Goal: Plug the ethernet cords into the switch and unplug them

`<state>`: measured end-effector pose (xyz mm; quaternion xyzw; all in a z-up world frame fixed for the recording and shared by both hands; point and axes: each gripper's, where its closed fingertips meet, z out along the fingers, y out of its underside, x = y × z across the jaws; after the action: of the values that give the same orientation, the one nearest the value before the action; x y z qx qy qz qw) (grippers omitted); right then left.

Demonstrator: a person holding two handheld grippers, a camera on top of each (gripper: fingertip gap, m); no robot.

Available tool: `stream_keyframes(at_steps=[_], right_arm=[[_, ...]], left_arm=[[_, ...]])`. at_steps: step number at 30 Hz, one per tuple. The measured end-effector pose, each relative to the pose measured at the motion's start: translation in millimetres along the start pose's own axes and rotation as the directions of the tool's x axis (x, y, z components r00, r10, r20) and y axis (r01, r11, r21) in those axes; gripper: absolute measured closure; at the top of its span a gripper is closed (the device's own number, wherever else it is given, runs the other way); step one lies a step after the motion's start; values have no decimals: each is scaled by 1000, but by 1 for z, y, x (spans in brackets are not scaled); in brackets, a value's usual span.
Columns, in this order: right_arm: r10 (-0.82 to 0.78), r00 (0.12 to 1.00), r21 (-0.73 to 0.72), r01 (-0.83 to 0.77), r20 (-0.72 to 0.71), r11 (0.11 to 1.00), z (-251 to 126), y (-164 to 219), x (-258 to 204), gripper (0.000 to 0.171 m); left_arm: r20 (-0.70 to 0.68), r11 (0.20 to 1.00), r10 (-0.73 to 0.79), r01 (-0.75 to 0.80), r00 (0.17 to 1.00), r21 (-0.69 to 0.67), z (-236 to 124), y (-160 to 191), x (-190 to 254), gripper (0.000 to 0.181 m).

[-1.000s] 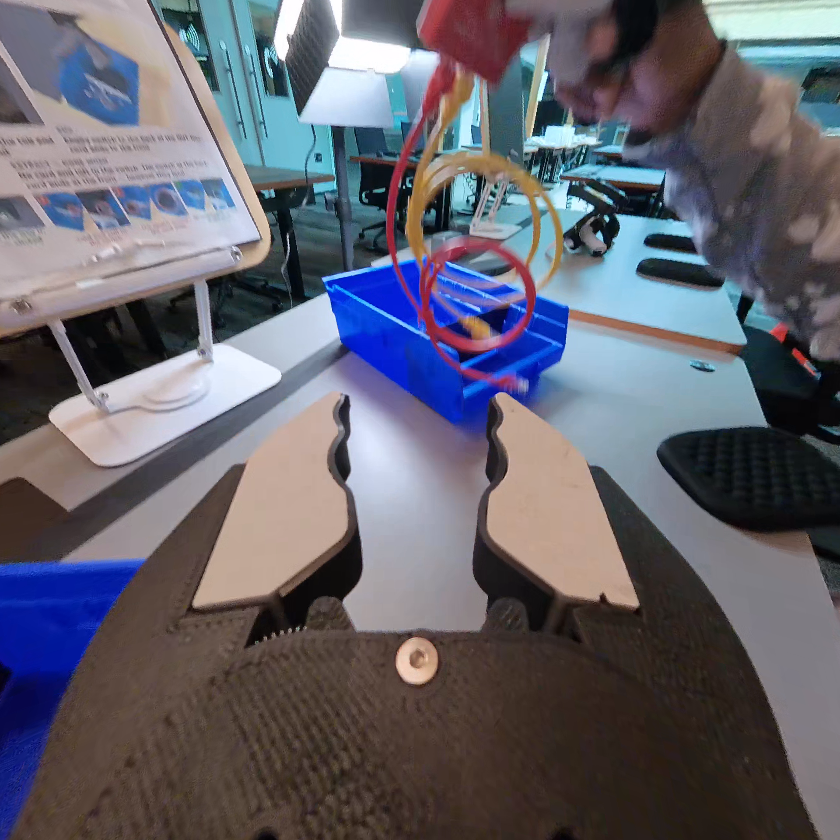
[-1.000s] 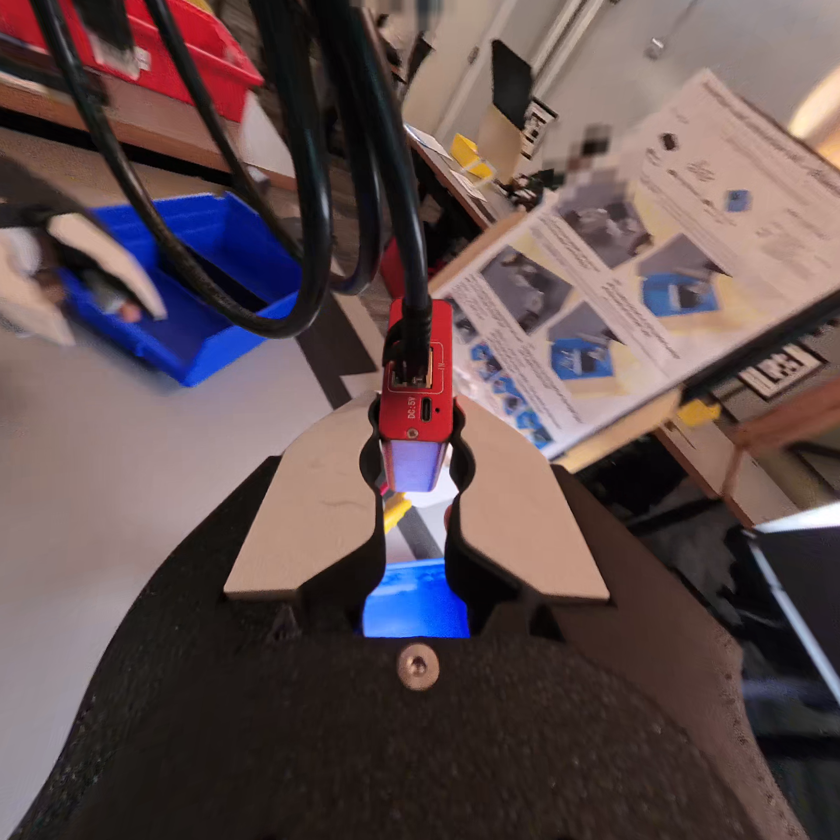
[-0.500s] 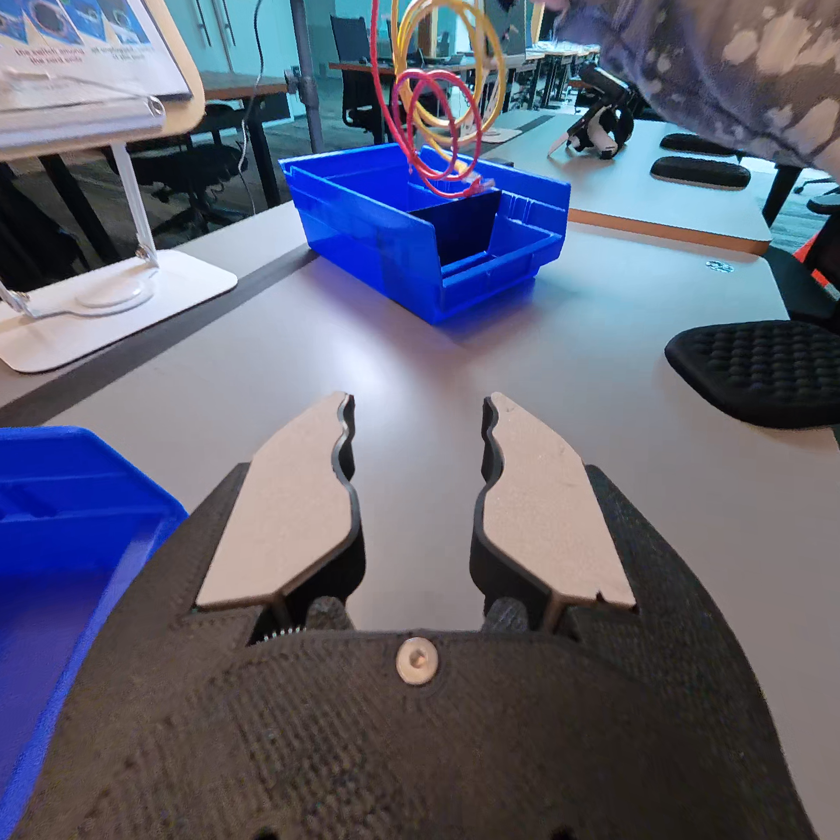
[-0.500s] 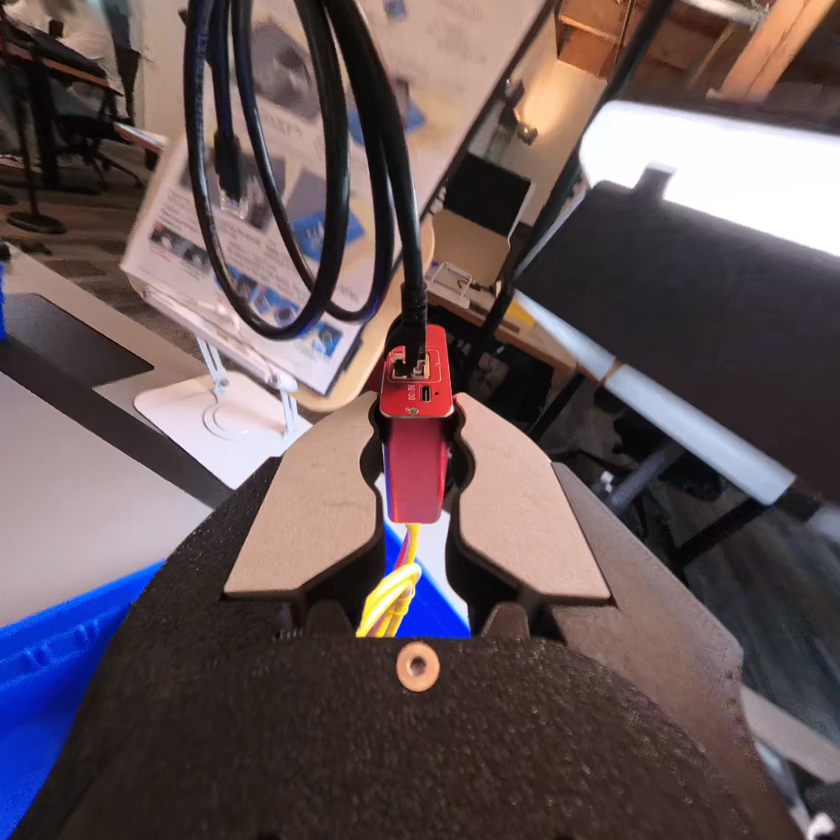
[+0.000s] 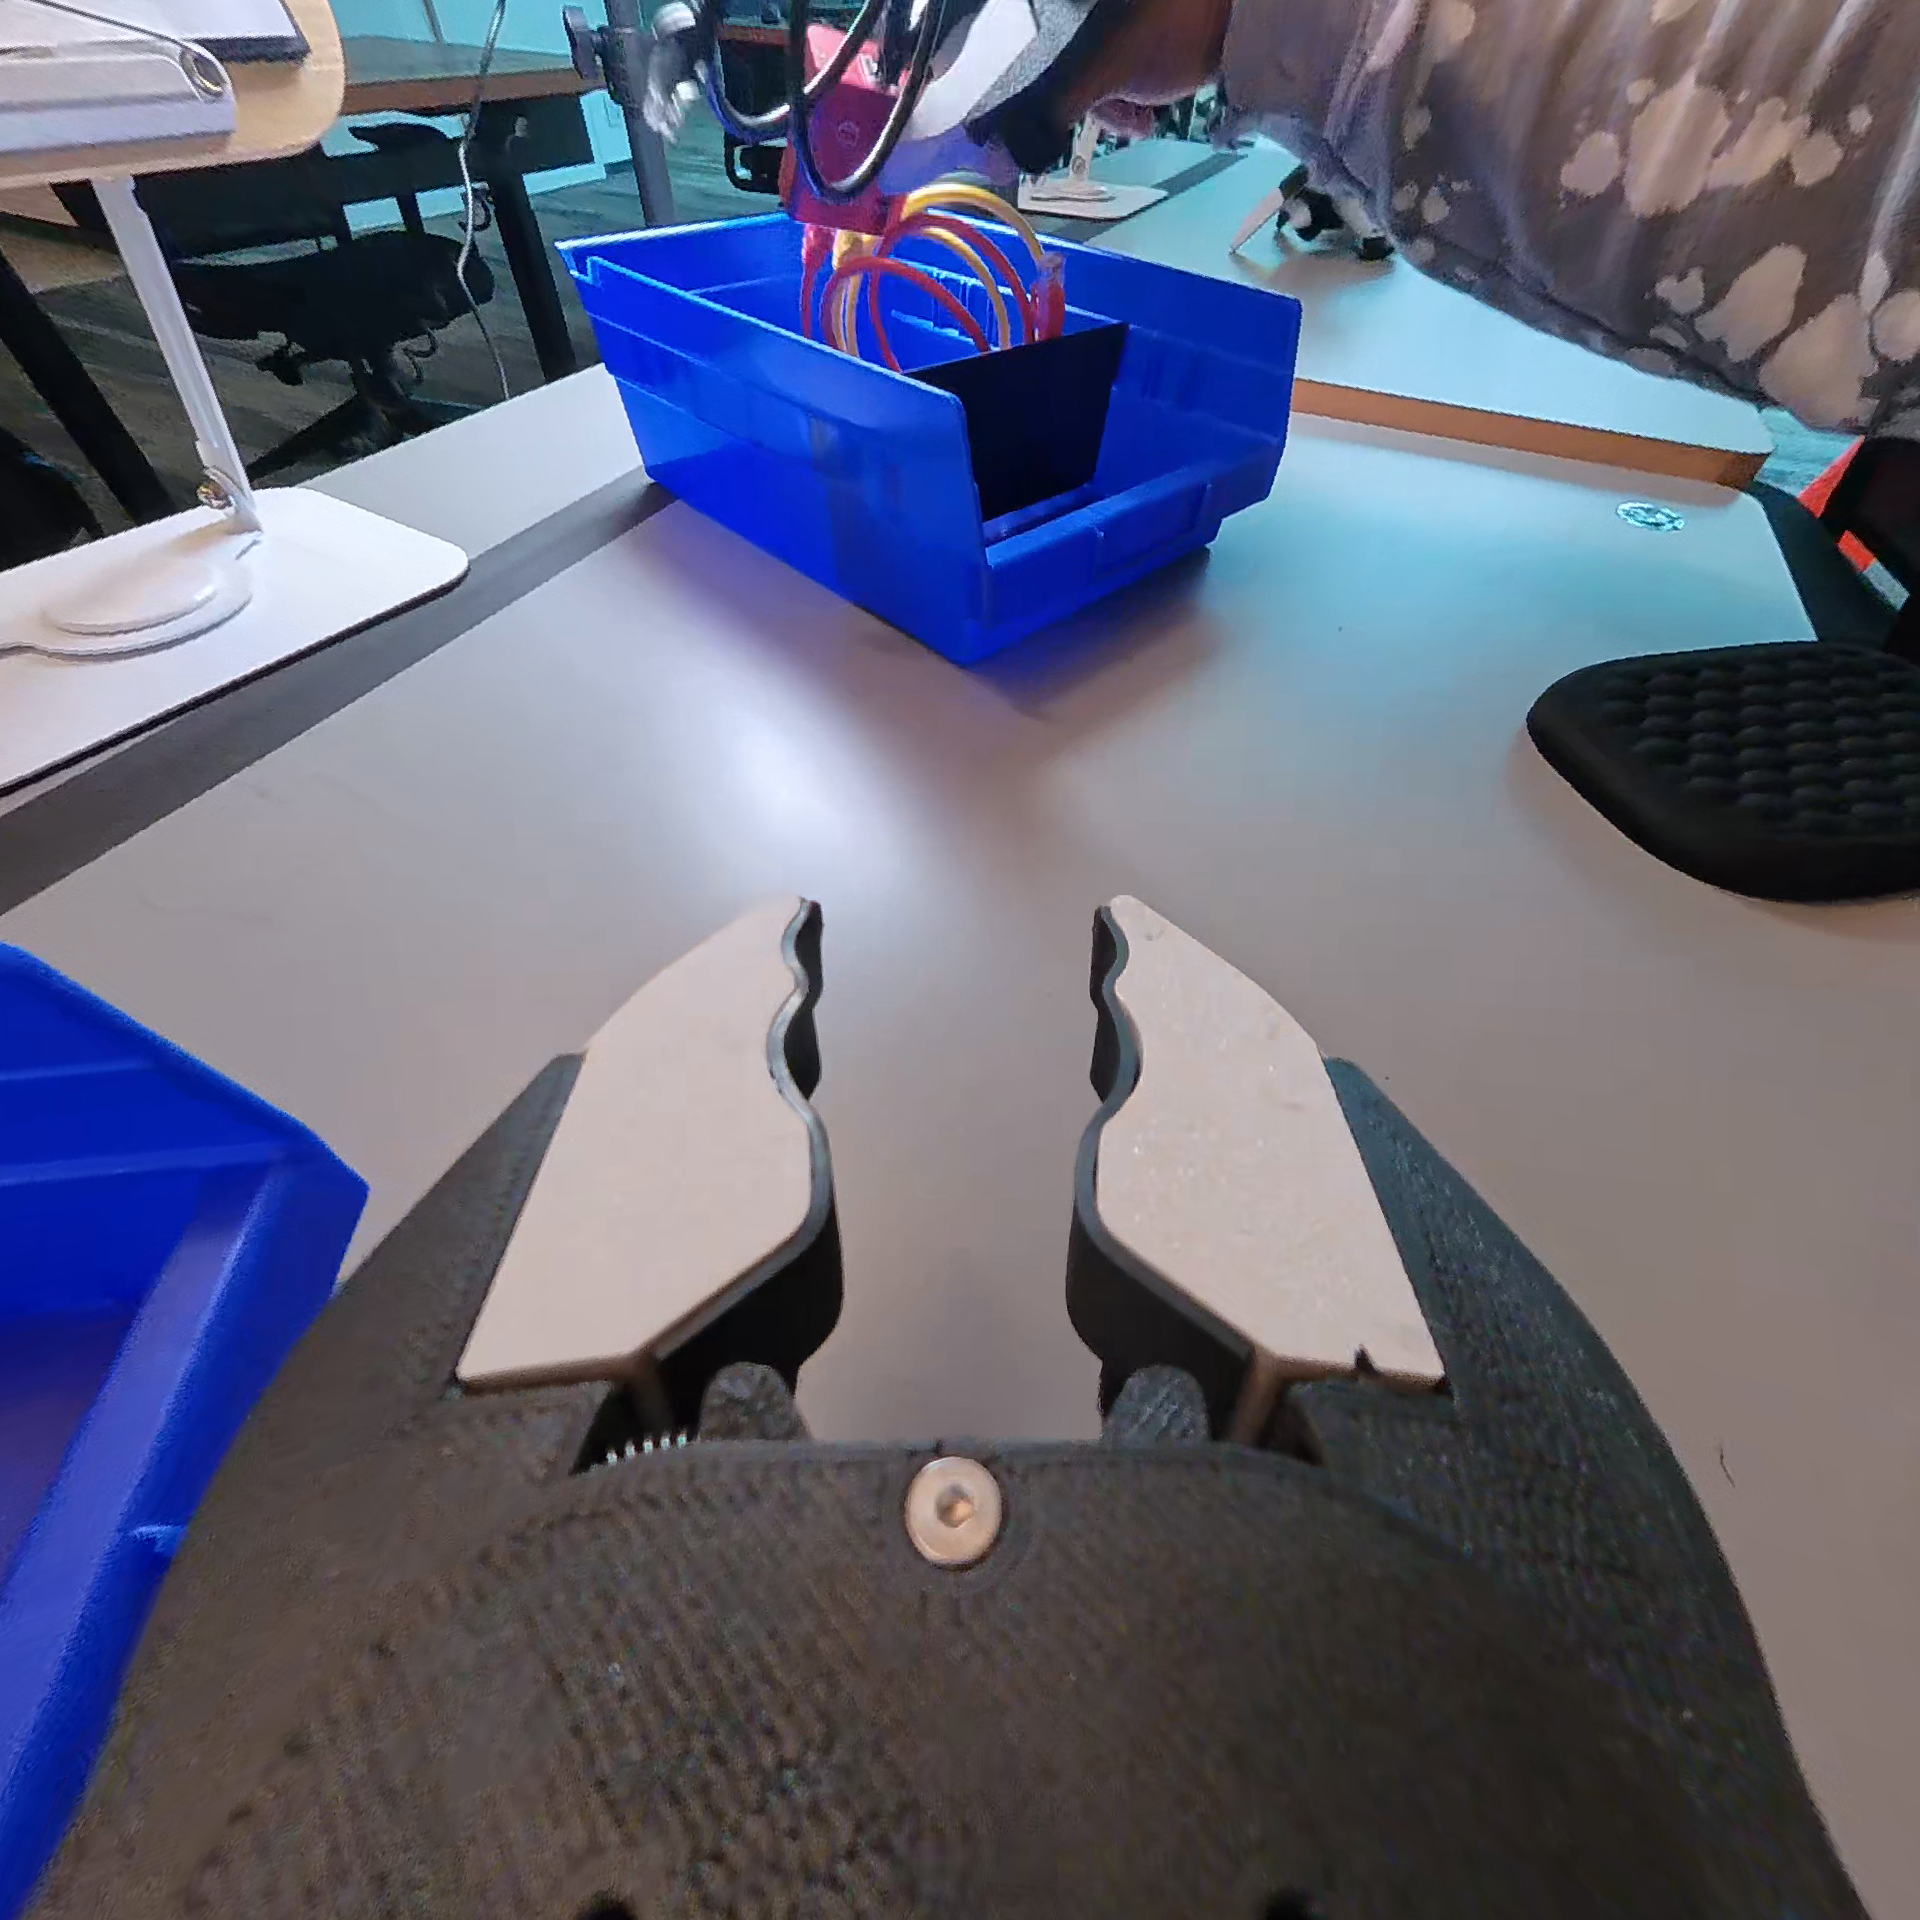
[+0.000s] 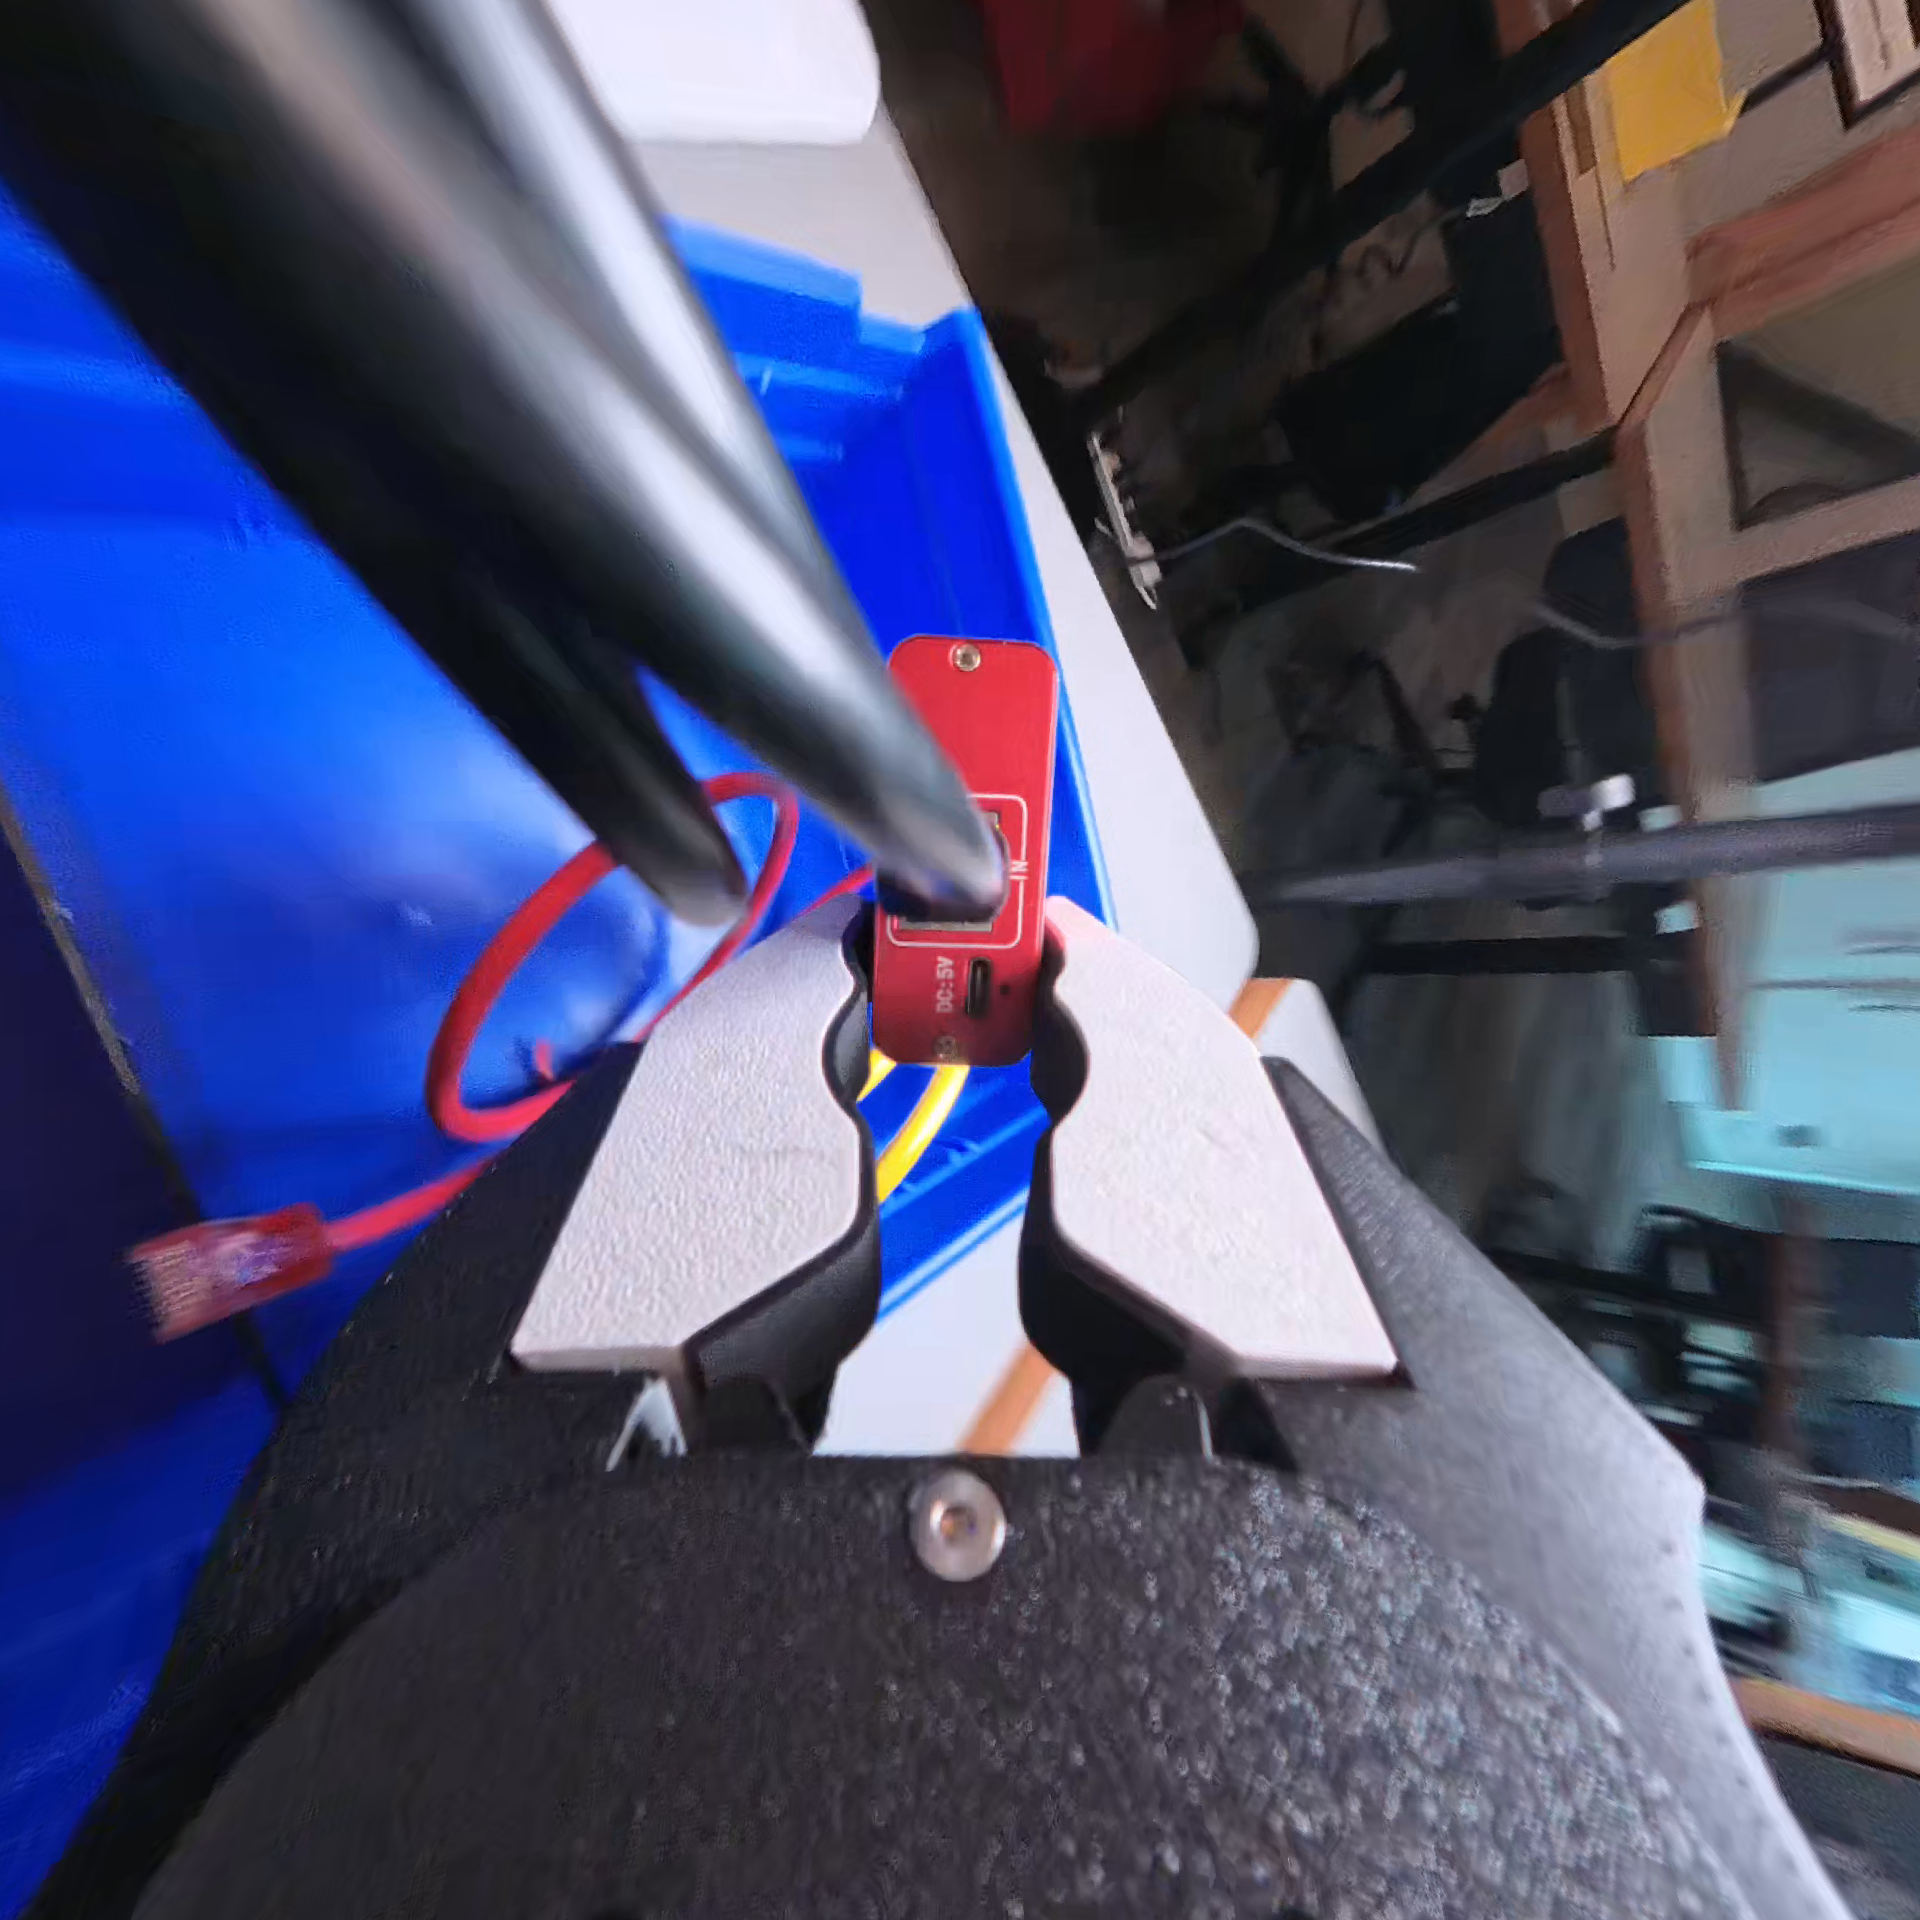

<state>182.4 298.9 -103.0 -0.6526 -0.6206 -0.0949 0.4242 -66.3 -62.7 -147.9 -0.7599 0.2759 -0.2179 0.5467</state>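
My right gripper [image 6: 954, 925] is shut on a small red switch [image 6: 966, 831] and holds it over a blue bin [image 6: 312, 831]. A black ethernet cord [image 6: 582, 582] is plugged into the switch's upper face. Red cord loops [image 6: 499, 997] and a yellow cord [image 6: 914, 1132] hang below it into the bin. A loose red plug [image 6: 239, 1262] dangles at the left. In the left wrist view the switch [image 5: 842, 145] and the red and yellow cords [image 5: 925, 281] hang above the far blue bin [image 5: 935, 447]. My left gripper [image 5: 954, 925] is open and empty, low over the grey table [image 5: 935, 790].
A second blue bin [image 5: 125, 1226] sits at the near left by my left gripper. A white stand base [image 5: 187, 592] with a board stands at the far left. A black padded armrest [image 5: 1745, 769] is at the right. A person's patterned sleeve [image 5: 1610, 177] reaches in from the upper right.
My right gripper has come down with the switch, so the cords now hang into the far blue bin. My left gripper has dropped lower over the table and stays open.
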Motion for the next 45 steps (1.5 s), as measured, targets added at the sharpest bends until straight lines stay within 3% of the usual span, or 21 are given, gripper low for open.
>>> stream_keyframes(at_steps=[3, 6, 13, 16, 24, 29, 33, 37, 40, 42, 45], right_arm=[[-212, 977, -68, 211, -2, 975, 11, -2, -10, 145], [-261, 965, -39, 262, 26, 964, 19, -18, -25, 145], [-100, 976, -11, 104, 196, 994, 20, -33, -52, 141], [-34, 968, -37, 44, 247, 998, 9, -31, -54, 124], [46, 971, 73, -65, 233, 995, -50, -37, -52, 114], [61, 971, 155, -99, 232, 983, -93, -50, -99, 119], [82, 947, 68, -108, 310, 992, -100, -44, -164, 116], [51, 941, -37, -41, 333, 998, -81, -27, -203, 111], [43, 926, -110, -2, 376, 994, -60, -16, -222, 112], [25, 932, -132, 24, 362, 991, -48, -14, -223, 122], [1, 913, -135, 59, 409, 989, -43, -16, -232, 142]], left_arm=[[-1, 1000, 12, -12, 1000, 1, -1, 0, 2, 132], [8, 1000, 18, -18, 1000, 2, -2, 1, 1, 133], [3, 1000, 10, -10, 1000, 9, -3, 2, 1, 134], [14, 1000, 14, -14, 1000, 21, -5, 0, 0, 135], [74, 998, 11, -15, 997, 58, -12, -9, -10, 133], [163, 998, 45, -50, 986, 29, -22, -12, -25, 132], [307, 987, 130, -92, 943, -135, -43, 0, -57, 128], [393, 940, 115, 28, 912, -341, -64, 29, -88, 118], [424, 836, 168, 100, 890, -540, -72, 62, -104, 110], [432, 758, 221, 125, 874, -641, -76, 81, -115, 111], [435, 667, 332, 117, 837, -735, -83, 94, -134, 132]])
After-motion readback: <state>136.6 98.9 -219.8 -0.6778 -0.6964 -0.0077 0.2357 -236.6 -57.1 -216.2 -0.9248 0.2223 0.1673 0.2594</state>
